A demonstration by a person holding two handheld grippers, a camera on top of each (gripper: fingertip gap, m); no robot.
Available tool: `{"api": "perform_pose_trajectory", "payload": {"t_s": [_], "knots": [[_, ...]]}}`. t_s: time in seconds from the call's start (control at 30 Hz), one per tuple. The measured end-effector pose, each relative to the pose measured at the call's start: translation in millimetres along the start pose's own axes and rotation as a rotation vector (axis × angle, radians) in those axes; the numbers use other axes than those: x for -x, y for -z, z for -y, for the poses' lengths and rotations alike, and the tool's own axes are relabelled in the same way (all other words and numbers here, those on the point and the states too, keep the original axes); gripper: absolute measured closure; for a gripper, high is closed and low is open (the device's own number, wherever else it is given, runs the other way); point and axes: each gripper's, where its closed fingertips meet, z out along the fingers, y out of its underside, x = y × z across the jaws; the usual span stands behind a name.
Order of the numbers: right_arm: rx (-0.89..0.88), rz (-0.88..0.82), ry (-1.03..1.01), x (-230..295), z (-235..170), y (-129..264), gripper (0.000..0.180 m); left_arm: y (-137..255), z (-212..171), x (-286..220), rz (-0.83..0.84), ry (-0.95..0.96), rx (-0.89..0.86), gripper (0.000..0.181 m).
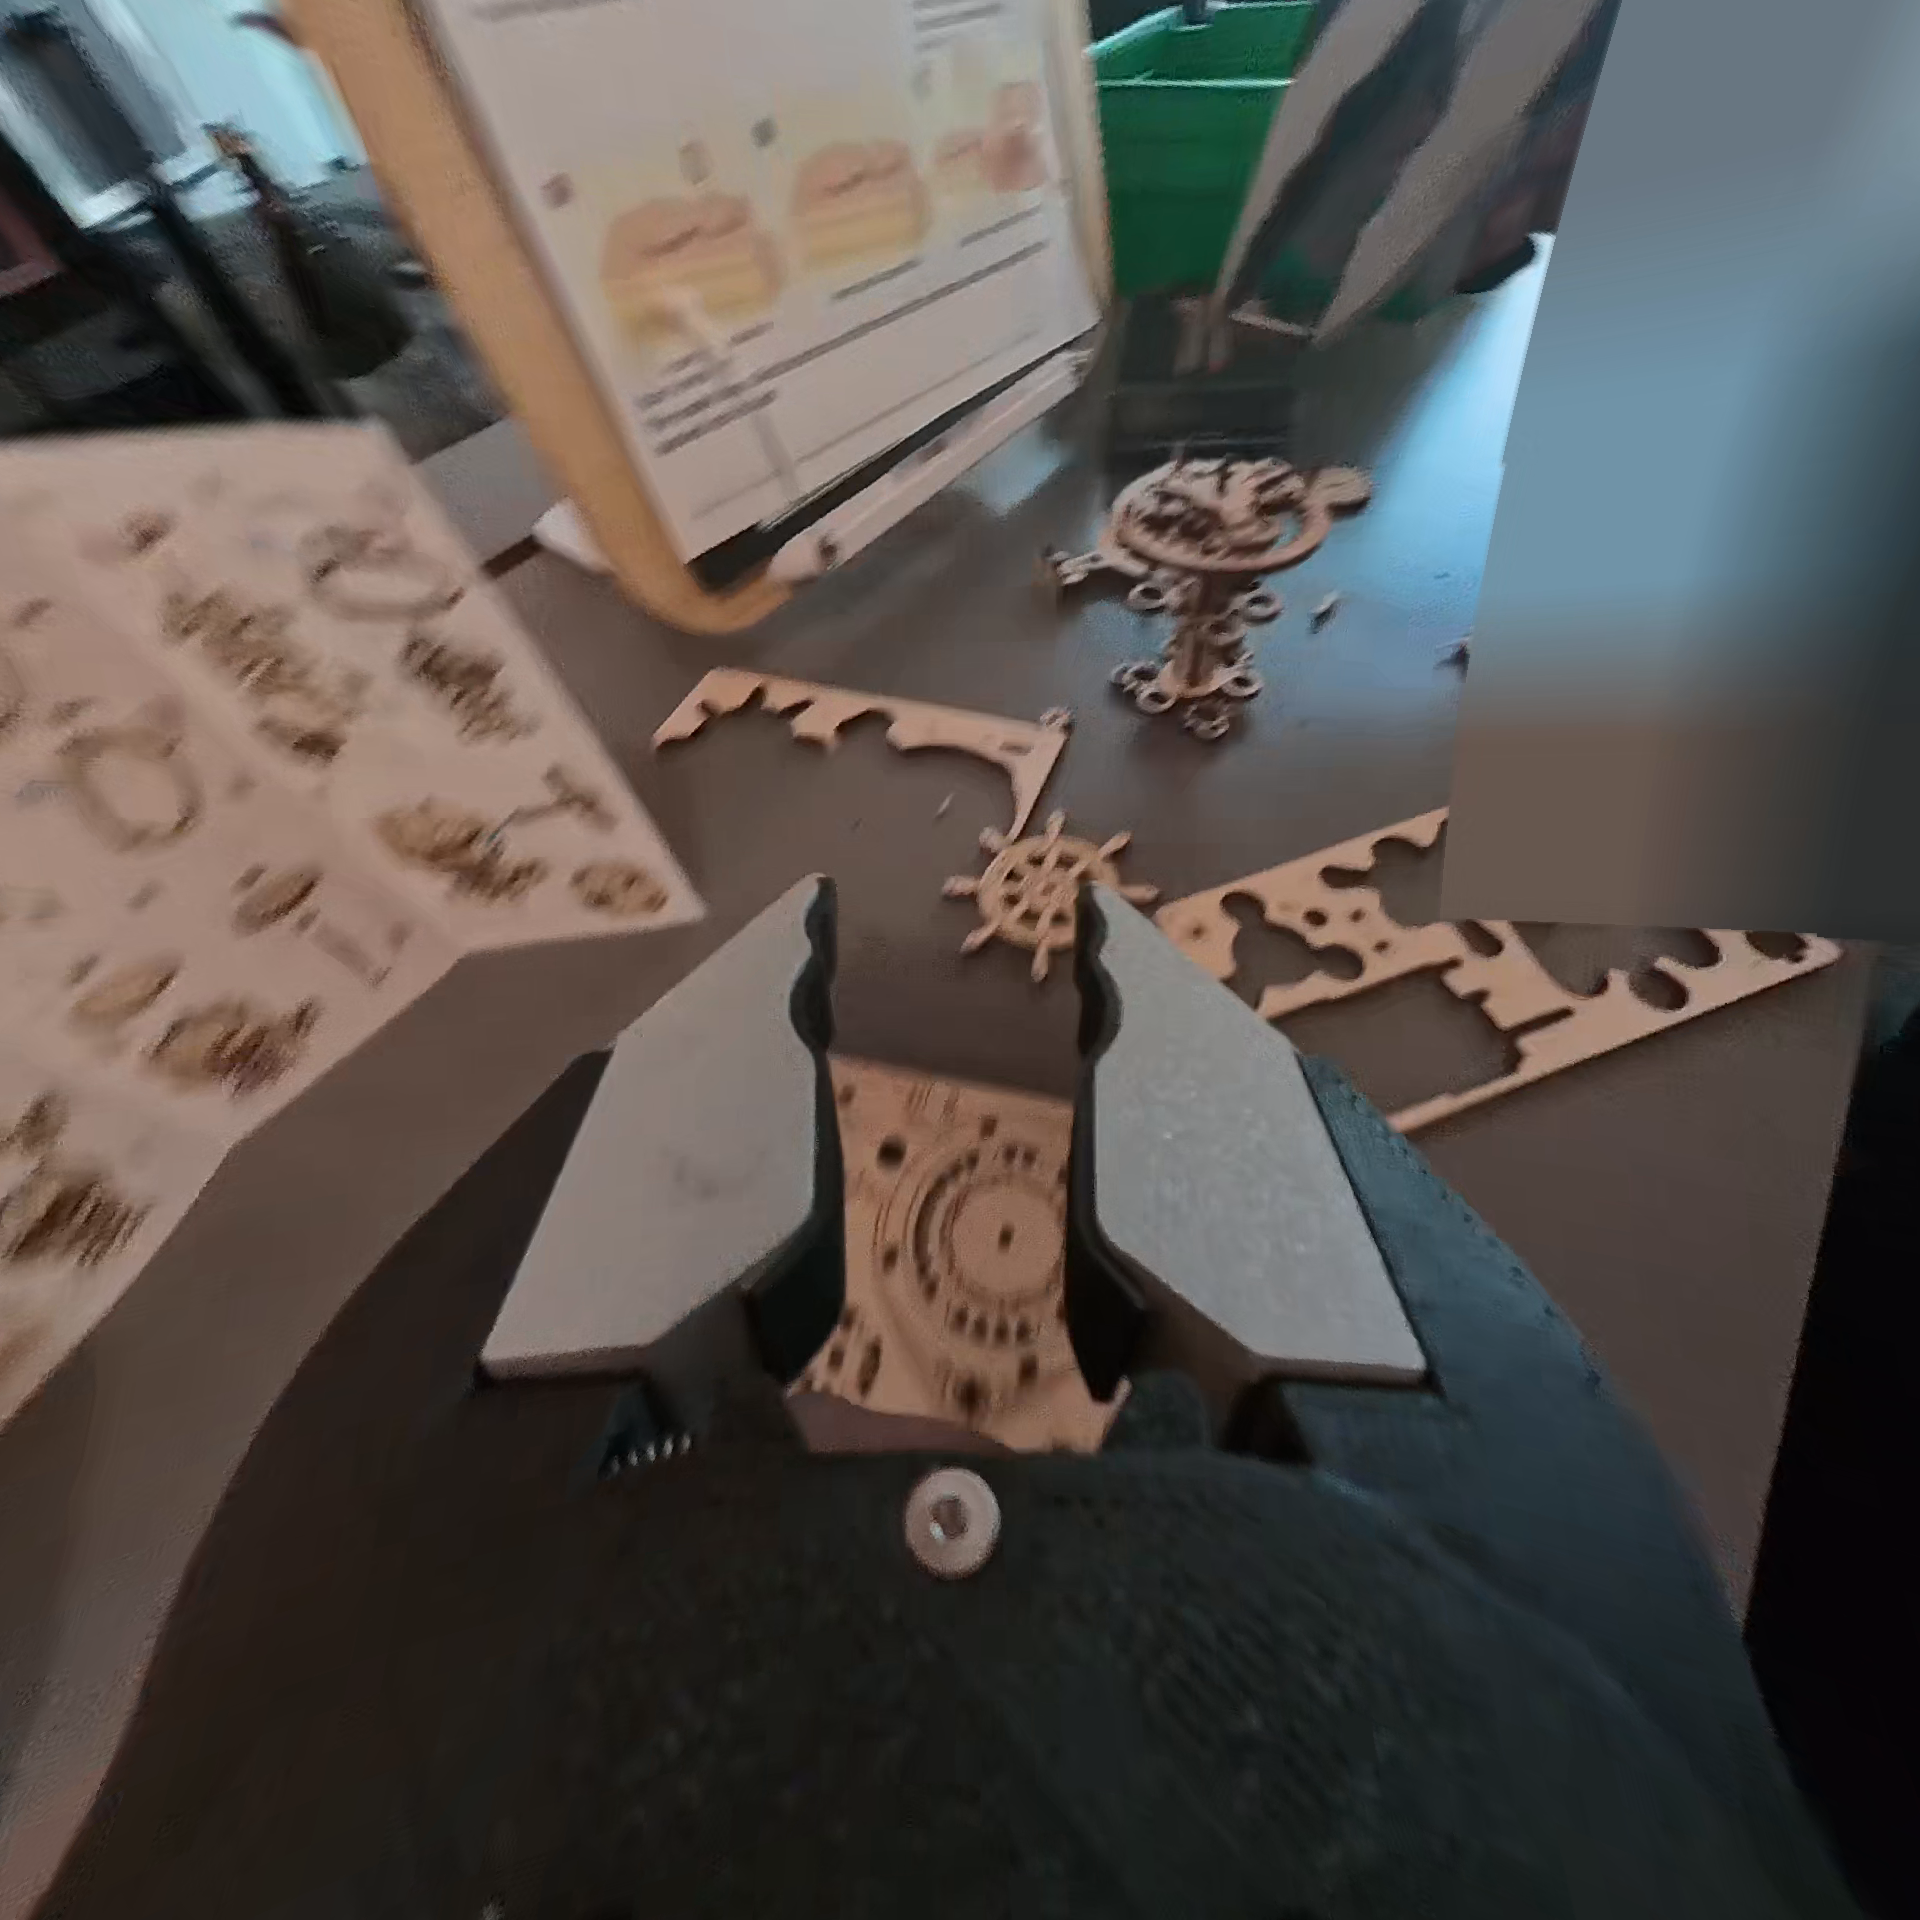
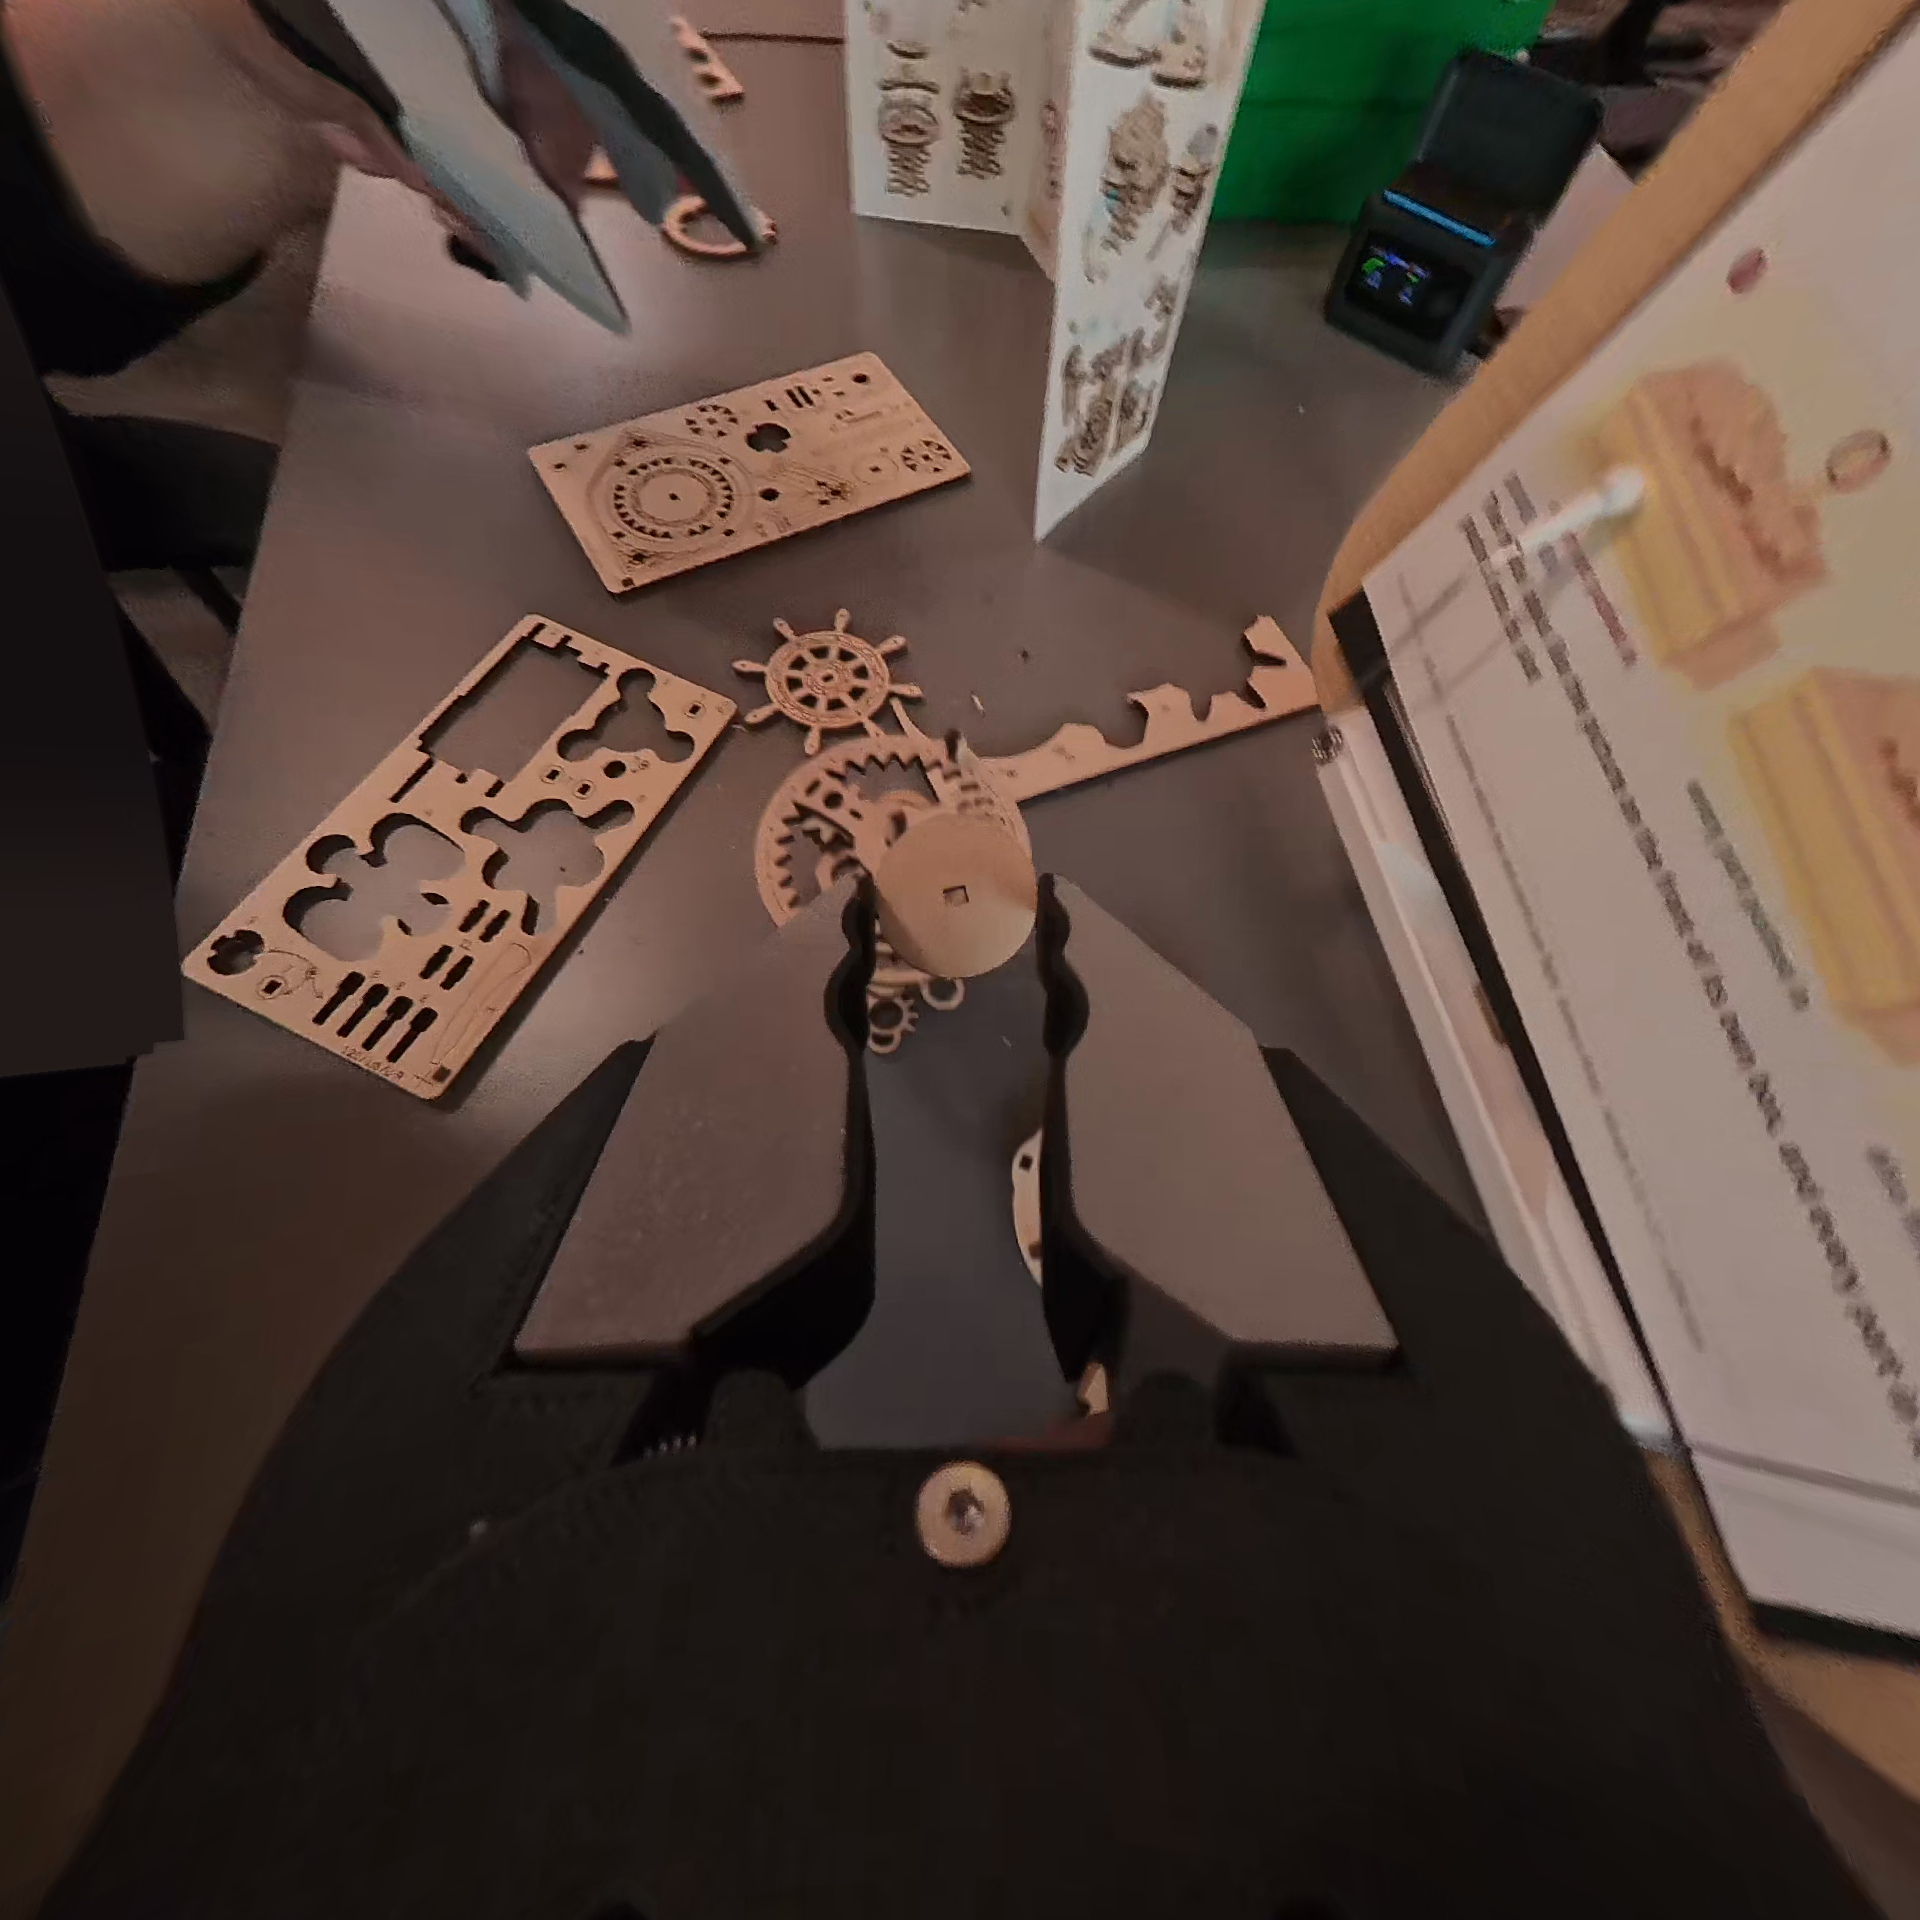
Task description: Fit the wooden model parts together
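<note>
In the right wrist view my right gripper (image 2: pixel 951 899) is shut on a round wooden disc (image 2: pixel 956 904) with a small square hole, held just above the part-built gear model (image 2: pixel 831 831) on the dark table. A ship-wheel part (image 2: pixel 826 675) lies just beyond. In the left wrist view my left gripper (image 1: pixel 956 925) is open and empty, hovering over a parts sheet (image 1: pixel 956 1236) with a ring pattern; the ship wheel (image 1: pixel 1044 894) lies past its tips. The model (image 1: pixel 1195 582) stands farther off, under the right gripper (image 1: pixel 1288 312). The left gripper (image 2: pixel 691 281) shows at the upper left of the right wrist view.
A punched-out sheet (image 2: pixel 457 852), the parts sheet (image 2: pixel 748 478) and a scrap strip (image 2: pixel 1153 727) lie around the model. A manual on a wooden stand (image 2: pixel 1662 831) is close on the right. A folded leaflet (image 2: pixel 1122 260), a black device (image 2: pixel 1423 260) and a green bin (image 1: pixel 1174 135) stand behind. Across from one pair of fingers to the other is roughly 20 cm. The ship wheel (image 1: pixel 1044 894) is about 11 cm from my left fingertips and 20 cm from my right. The right camera catches it too, in the right wrist view (image 2: pixel 824 665).
</note>
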Motion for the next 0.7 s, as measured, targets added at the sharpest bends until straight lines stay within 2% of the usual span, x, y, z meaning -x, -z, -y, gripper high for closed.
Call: {"api": "perform_pose_trajectory", "payload": {"t_s": [0.13, 0.3, 0.7], "knots": [[0.064, 0.050, 0.114, 14, 13, -12, 0.152, -55, 25, -28, -0.171, -0.088, 0.031, 0.135], [0.161, 0.089, 0.183, 22, 10, -25, 0.152, -101, 18, -41, -0.282, -0.127, 0.110, 0.133], [0.234, 0.142, 0.309, 21, 10, -32, 0.152, -108, 37, -41, -0.333, -0.083, 0.047, 0.134]]}}
